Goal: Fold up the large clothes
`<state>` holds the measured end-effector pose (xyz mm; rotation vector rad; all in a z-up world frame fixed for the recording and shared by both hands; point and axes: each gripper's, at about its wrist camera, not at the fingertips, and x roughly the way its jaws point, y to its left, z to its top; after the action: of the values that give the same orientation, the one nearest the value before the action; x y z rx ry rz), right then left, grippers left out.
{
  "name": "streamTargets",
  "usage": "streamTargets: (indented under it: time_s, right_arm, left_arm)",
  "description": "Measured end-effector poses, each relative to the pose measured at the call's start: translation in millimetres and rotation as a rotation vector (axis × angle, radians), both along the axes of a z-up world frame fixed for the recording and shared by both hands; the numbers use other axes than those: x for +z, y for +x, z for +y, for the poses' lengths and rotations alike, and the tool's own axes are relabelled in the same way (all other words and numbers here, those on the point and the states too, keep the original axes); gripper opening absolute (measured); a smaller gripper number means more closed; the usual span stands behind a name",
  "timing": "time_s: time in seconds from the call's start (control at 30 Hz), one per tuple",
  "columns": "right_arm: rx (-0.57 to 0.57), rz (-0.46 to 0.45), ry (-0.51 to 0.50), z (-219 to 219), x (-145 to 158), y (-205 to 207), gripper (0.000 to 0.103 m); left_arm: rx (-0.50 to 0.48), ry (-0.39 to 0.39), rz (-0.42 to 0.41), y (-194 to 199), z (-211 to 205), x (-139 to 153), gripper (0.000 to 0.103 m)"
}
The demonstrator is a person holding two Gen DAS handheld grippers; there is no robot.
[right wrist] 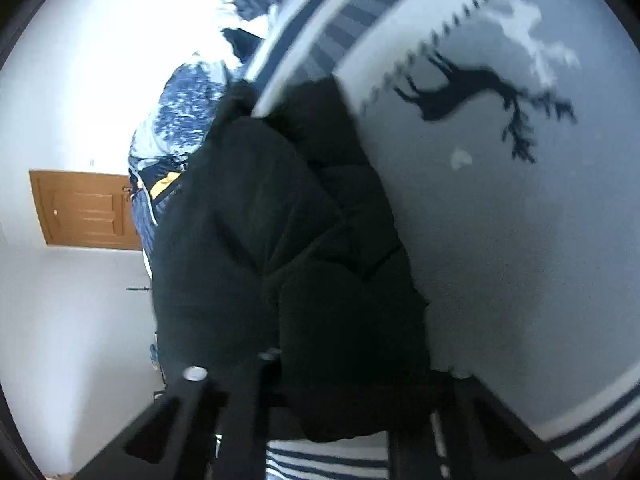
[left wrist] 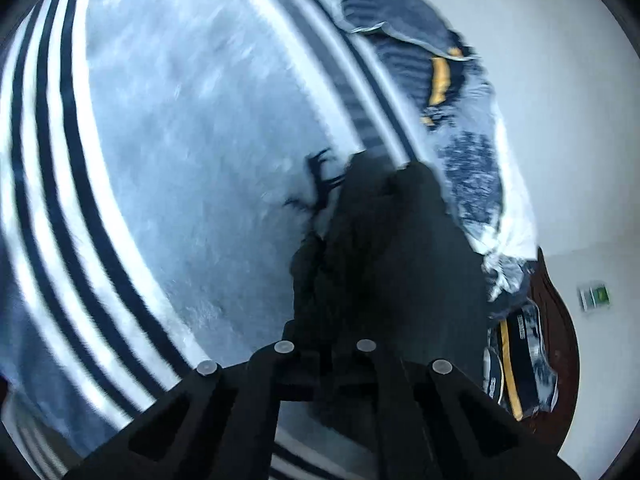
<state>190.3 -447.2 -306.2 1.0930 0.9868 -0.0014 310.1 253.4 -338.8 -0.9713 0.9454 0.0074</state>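
Left wrist view: the left gripper [left wrist: 326, 360] enters from 6 o'clock, and a black padded garment [left wrist: 384, 264] bunches straight ahead of it, running from the finger bases up toward 12 o'clock. The cloth covers the finger ends, so I cannot tell how wide the jaws stand; the fabric seems to sit between them. Beneath and around lies a grey blanket [left wrist: 192, 128] with navy and white stripes curving from 9 o'clock down to 6 o'clock, and part of a dark reindeer print shows just at 10 o'clock of the garment's top edge. At 1 to 4 o'clock a crumpled blue, white and yellow bedding heap [left wrist: 464, 128] lies along the blanket's edge, against a white wall [left wrist: 560, 100].

Right wrist view: the right gripper [right wrist: 324, 396] comes in from 6 o'clock, with the same black garment heaped over and between its fingers, filling the centre up to 12 o'clock. The fingertips are buried, so their opening is unclear. The reindeer print [right wrist: 472, 92] sits at 2 o'clock of the garment on the blanket. A wooden door [right wrist: 84, 208] shows at 9 o'clock, well apart.
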Motion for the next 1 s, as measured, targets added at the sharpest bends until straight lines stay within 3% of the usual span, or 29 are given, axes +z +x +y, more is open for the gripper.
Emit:
streamTargets:
  time_s: [0.17,0.27,0.33,0.47,0.57,0.6,0.67,0.7,0.73,0.8,1.0]
  right_arm:
    - [0.014,-0.058,-0.055,16,43,-58,0.008]
    - [0.014,-0.055,-0.056,26,50,-106,0.008]
    - [0.01,-0.048,-0.047,32,42,-138,0.008]
    - [0.014,-0.016,-0.051,34,23,-154,0.009]
    - [0.006,0.015,-0.04,31,18,-156,0.016]
    - [-0.008,0.044,-0.052,31,19,-157,0.024]
    - [-0.017,0.034,-0.086,30,29,-159,0.047]
    - [-0.03,0.022,-0.13,29,41,-166,0.071]
    - [-0.054,0.01,-0.175,27,50,-173,0.079]
    - [-0.069,0.016,-0.23,20,64,-180,0.079]
    - [-0.016,-0.067,-0.288,16,105,-168,0.079]
  left_arm:
    - [-0.046,0.066,-0.038,-56,13,34,0.002]
    - [-0.073,0.181,-0.027,-98,15,45,0.002]
    - [-0.086,0.25,0.027,-117,10,40,0.003]
    - [-0.097,0.279,0.082,-125,12,22,0.007]
    - [-0.073,0.331,0.121,-127,9,22,0.01]
    - [-0.06,0.378,0.119,-130,9,29,0.015]
    - [-0.041,0.464,0.105,-134,8,41,0.041]
    - [-0.026,0.521,0.091,-137,9,51,0.065]
    - [-0.013,0.551,0.074,-143,12,57,0.075]
    - [0.01,0.599,0.038,-148,15,70,0.075]
    - [-0.019,0.624,-0.052,-137,12,109,0.075]
